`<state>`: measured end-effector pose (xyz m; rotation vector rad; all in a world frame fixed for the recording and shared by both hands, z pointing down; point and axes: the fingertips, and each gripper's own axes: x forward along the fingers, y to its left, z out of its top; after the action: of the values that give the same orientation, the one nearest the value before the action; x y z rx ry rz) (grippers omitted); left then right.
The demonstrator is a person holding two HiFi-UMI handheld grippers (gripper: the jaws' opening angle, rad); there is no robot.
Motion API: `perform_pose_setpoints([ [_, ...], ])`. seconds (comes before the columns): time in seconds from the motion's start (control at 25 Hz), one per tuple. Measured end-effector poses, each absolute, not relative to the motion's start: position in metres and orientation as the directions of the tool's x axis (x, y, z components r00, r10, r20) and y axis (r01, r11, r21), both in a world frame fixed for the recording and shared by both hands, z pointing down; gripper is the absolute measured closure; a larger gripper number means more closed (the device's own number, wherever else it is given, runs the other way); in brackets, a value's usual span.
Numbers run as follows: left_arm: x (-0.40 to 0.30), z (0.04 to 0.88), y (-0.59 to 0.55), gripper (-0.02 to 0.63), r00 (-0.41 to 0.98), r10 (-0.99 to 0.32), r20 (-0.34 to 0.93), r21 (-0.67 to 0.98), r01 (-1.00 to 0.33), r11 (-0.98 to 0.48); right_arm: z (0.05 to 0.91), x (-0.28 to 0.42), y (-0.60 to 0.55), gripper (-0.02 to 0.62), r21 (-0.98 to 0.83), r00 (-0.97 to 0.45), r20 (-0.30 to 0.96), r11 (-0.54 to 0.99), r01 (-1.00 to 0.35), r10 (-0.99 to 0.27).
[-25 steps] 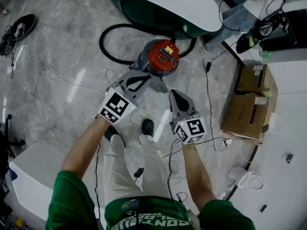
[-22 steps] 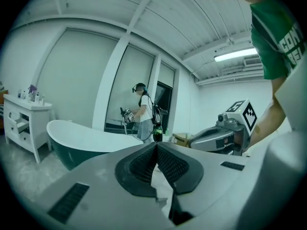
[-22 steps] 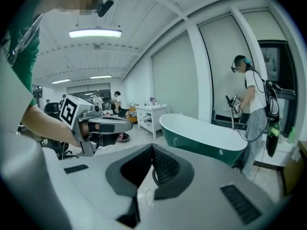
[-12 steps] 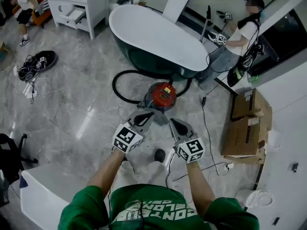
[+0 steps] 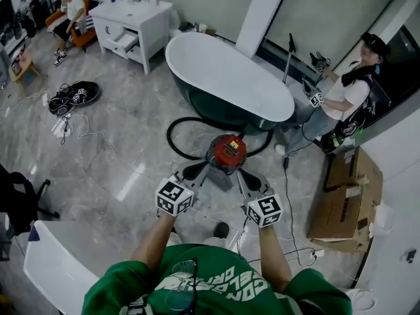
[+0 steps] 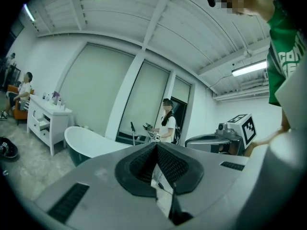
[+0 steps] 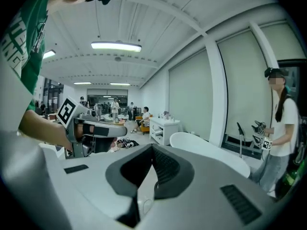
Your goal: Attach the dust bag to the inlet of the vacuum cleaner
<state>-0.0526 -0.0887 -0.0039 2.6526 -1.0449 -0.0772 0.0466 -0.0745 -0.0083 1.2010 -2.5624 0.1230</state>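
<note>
Jaws of left gripper and right gripper closed, empty: I should open them while descending to the round red vacuum cleaner.

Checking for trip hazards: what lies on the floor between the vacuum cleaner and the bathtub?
A black hose loops between the vacuum cleaner and the bathtub. This shows in the head view.

Grey marble floor carrying a red vacuum cleaner, its black hose looped beside a dark green bathtub; a white cabinet, cardboard boxes and loose cables also rest there.
</note>
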Motion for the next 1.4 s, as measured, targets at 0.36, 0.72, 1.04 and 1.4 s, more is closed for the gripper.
perform_pose_setpoints([
  [0.36,-0.020,-0.026,-0.097,0.603,0.692,-0.719,0.071,0.265,-0.708,-0.655,-0.029,0.096,-0.086,0.586,0.051,-0.631,0.269,0.665,-0.745,-0.727],
  [0.72,0.000,-0.044,-0.101,0.603,0.709,-0.704,0.039,0.263,-0.687,-0.678,-0.041,0.120,-0.091,0.586,0.048,-0.583,0.251,0.611,-0.790,-0.773],
  [1.04,0.007,-0.045,-0.099,0.603,0.731,-0.681,0.044,0.253,-0.668,-0.700,-0.041,0.119,-0.091,0.586,0.032,-0.582,0.257,0.609,-0.793,-0.771],
  [1.4,-0.001,-0.042,-0.096,0.603,0.734,-0.677,0.055,0.247,-0.667,-0.703,-0.034,0.101,-0.087,0.586,0.026,-0.596,0.272,0.625,-0.780,-0.755],
])
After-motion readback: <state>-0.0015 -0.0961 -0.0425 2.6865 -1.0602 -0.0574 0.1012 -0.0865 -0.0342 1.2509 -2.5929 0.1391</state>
